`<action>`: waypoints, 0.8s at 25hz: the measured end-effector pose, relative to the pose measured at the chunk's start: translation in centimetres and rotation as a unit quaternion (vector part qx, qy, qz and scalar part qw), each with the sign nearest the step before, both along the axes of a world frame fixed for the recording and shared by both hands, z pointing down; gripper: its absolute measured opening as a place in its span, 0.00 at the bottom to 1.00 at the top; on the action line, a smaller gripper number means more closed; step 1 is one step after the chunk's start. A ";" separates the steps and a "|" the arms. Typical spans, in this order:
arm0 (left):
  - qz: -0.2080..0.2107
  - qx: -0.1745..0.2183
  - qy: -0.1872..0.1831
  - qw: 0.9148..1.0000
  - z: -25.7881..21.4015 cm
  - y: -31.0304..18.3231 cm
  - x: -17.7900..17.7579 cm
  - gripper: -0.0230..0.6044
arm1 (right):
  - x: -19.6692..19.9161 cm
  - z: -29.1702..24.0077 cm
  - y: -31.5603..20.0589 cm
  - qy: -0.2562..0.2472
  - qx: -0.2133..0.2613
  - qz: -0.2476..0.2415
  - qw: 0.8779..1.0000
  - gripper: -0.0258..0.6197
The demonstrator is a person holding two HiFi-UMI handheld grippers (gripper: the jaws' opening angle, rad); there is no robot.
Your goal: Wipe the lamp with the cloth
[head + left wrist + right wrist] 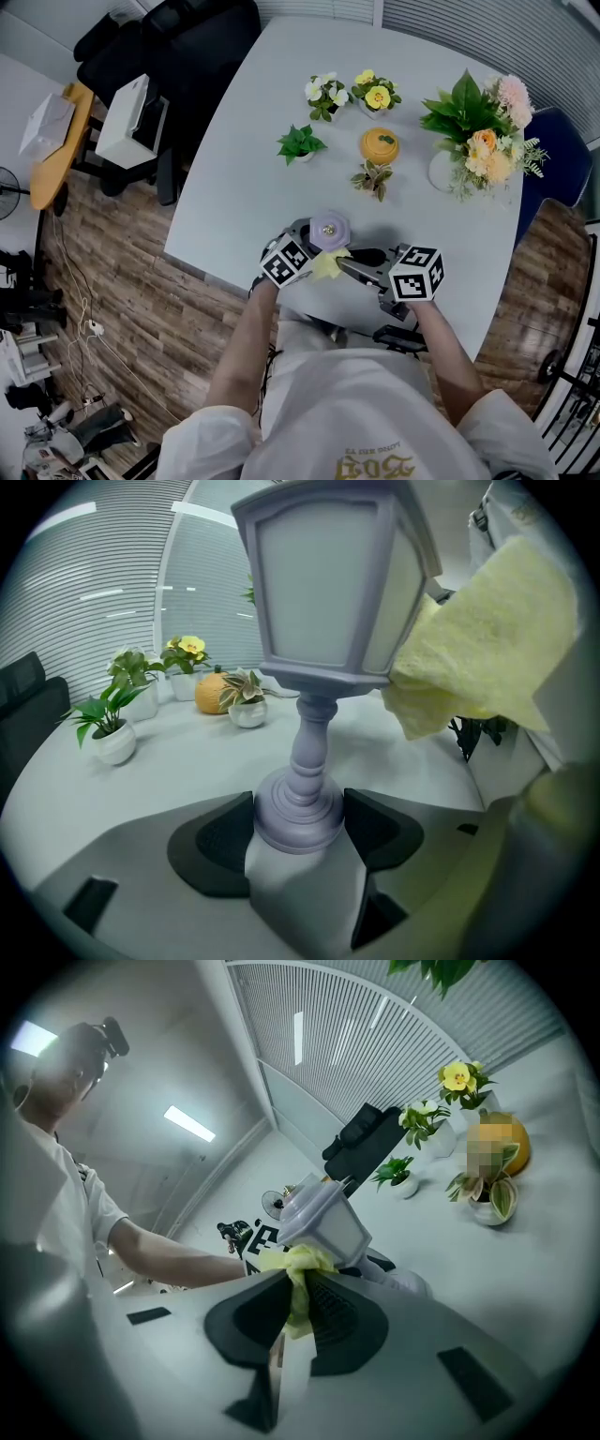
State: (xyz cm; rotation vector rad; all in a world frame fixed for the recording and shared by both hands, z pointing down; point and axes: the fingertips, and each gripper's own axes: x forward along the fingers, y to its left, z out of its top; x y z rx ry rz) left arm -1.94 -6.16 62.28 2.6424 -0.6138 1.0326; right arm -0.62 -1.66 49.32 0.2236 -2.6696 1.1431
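Item 1: lamp (317,611), lilac, lantern-shaped head on a turned stem and round foot, placed at the near edge of the white bench (246,150), central, directly in front of the person; whether the foot rests on the bench surface cannot be told. Item 2: cloth (298,1269), pale yellow, bunched, touching the lower right side of the lantern head. Item 3: left gripper (298,834), its 2 black fingers (217,844) clenched on the lamp's round foot, 1 at each side, the stem rising between them. Item 4: right gripper (296,1305), fingers (345,1321) pinched on the cloth, a fold of which hangs down between the pads while the rest is pushed up against the lamp. The 2 grippers sit close together, left one at the lamp, right one just to its right, each with its marker cube facing up in the head view. Other stock on the bench, all farther off and well apart from the lamp: green plant (300,143) in a white pot, far left; white-flower pot (324,94) and yellow-flower pot (376,94) at the far side; orange pumpkin-shaped pot (379,145) with a variegated plant (373,178) just near of it; large bouquet (480,131) in a white vase, far right. Beyond the bench's far left corner: black chair (178,47).
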 end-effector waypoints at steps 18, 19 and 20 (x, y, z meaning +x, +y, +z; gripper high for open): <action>-0.002 0.003 -0.001 1.000 0.0 0.0 0.0 0.51 | 0.7 2.1 -1.7 0.031 -0.012 0.007 0.999 0.12; -0.002 0.003 -0.001 1.000 0.0 0.0 0.0 0.51 | 0.7 2.2 -1.7 0.033 -0.012 0.007 0.999 0.12; -0.002 0.003 -0.001 1.000 0.0 0.0 0.0 0.51 | 0.7 2.2 -1.7 0.033 -0.012 0.007 0.999 0.12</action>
